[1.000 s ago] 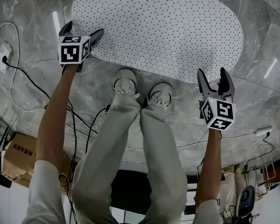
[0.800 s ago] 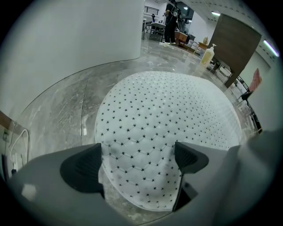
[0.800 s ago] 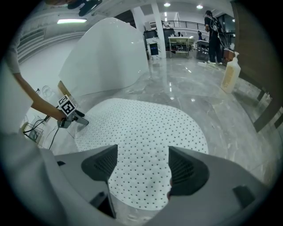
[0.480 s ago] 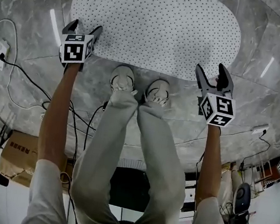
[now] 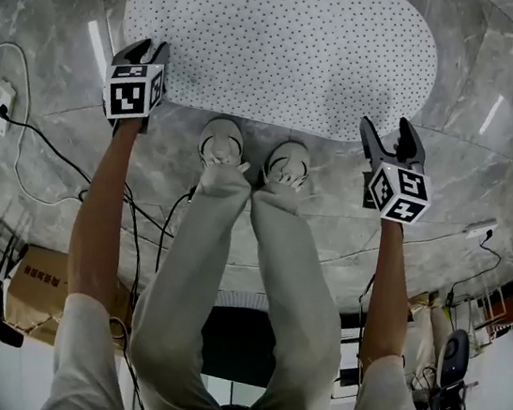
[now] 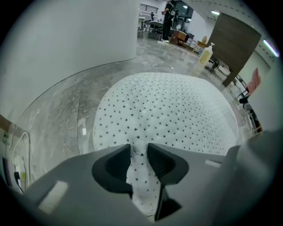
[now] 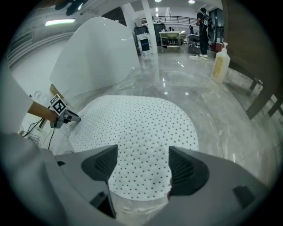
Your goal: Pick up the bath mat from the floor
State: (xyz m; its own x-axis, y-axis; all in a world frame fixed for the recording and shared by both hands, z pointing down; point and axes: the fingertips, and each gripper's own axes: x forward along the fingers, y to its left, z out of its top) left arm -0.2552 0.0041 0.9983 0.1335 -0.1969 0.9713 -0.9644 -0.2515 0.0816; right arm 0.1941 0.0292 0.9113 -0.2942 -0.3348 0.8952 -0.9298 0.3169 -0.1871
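The white, black-dotted oval bath mat [image 5: 289, 43] lies flat on the grey marble floor [image 5: 487, 184], at 12 o'clock from the person's shoes [image 5: 224, 144], whose toes stand just short of its near edge. The left tool [image 5: 148, 48] points steeply down at the mat's 8 o'clock edge. In the left gripper view its jaws have just been closing and now stand narrowly apart around a raised fold of the bath mat [image 6: 168, 114], which puckers upward where the left tool [image 6: 139, 152] presses on it. The right tool [image 5: 386, 132] hangs at the mat's 4 o'clock edge, jaws spread wide. In the right gripper view the near rim of the bath mat [image 7: 137, 128] shows between the pads of the right tool [image 7: 142, 163], which holds nothing. That view also catches the left tool [image 7: 66, 117] at the mat's 9 o'clock side and a pump bottle [image 7: 219, 64] standing on the floor at 1 o'clock, well apart from the mat.
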